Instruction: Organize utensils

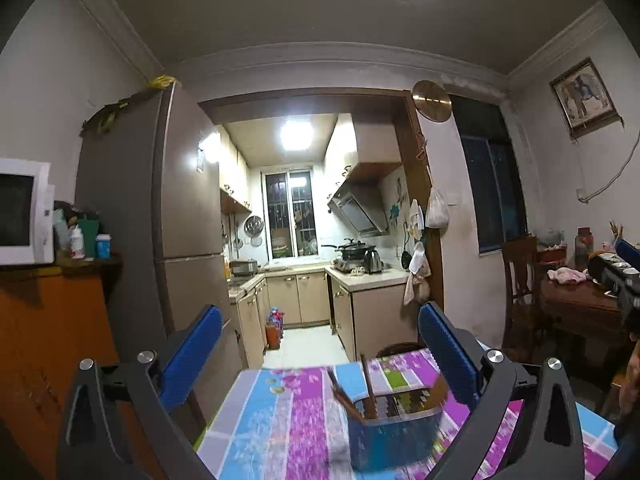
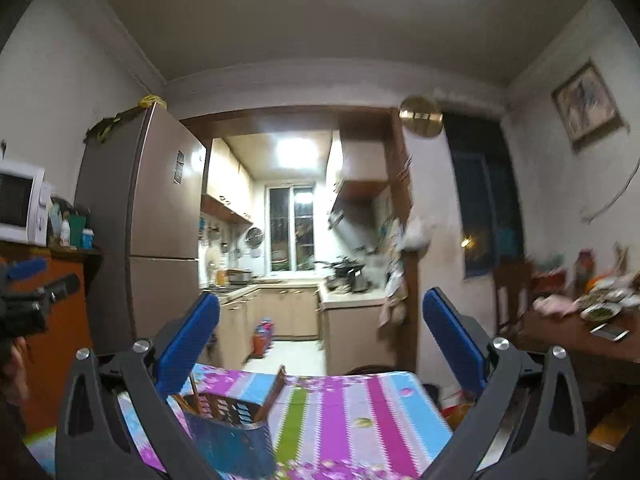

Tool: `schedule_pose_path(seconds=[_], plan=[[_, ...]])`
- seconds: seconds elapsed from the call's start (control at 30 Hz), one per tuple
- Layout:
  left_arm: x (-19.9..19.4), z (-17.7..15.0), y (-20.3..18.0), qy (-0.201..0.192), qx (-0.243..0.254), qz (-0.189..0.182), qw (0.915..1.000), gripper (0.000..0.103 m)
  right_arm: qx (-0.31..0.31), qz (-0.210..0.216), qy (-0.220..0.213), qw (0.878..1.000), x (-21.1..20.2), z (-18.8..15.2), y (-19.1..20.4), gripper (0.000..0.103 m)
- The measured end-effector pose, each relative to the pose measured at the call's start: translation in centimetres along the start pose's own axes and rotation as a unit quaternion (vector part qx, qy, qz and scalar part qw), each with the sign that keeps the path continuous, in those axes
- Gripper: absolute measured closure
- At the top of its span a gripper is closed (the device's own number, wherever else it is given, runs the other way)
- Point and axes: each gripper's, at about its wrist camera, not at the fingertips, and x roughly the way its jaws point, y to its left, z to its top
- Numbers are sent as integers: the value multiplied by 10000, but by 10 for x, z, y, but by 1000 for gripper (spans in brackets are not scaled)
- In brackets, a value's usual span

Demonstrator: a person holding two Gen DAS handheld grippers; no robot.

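Note:
A dark blue slotted utensil holder (image 1: 394,432) stands on the striped tablecloth (image 1: 288,412) with brown wooden utensils (image 1: 368,384) sticking up out of it. It also shows in the right wrist view (image 2: 230,436), low and left. My left gripper (image 1: 320,344) is open and empty, raised above the table with the holder below its right finger. My right gripper (image 2: 320,336) is open and empty, with the holder below its left finger. The left gripper shows at the left edge of the right wrist view (image 2: 28,300).
A kitchen doorway (image 1: 304,240) lies straight ahead. A fridge (image 1: 160,220) and an orange cabinet (image 1: 40,340) with a microwave (image 1: 20,212) stand on the left. A wooden side table (image 1: 580,308) with dishes and a chair (image 1: 520,280) stand on the right.

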Motion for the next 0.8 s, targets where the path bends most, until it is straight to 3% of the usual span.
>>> schedule_pose_path(seconds=[0.1,0.23,0.53,0.8], plan=[[-25,-12,-5,264,-88,-168,9995,5,-187,-30,304,9994,-25,-16,14,5],[-44,-42,-18,675,0,-39,9977,5,-211,52,810,9965,-45,-42,30,5],[-59,-113,-29,1471,13,77,9891,5,172,-396,1702,9845,-60,-88,38,5],[-58,-140,-31,1890,28,173,9818,5,170,-559,1959,9789,-65,-105,38,5]])
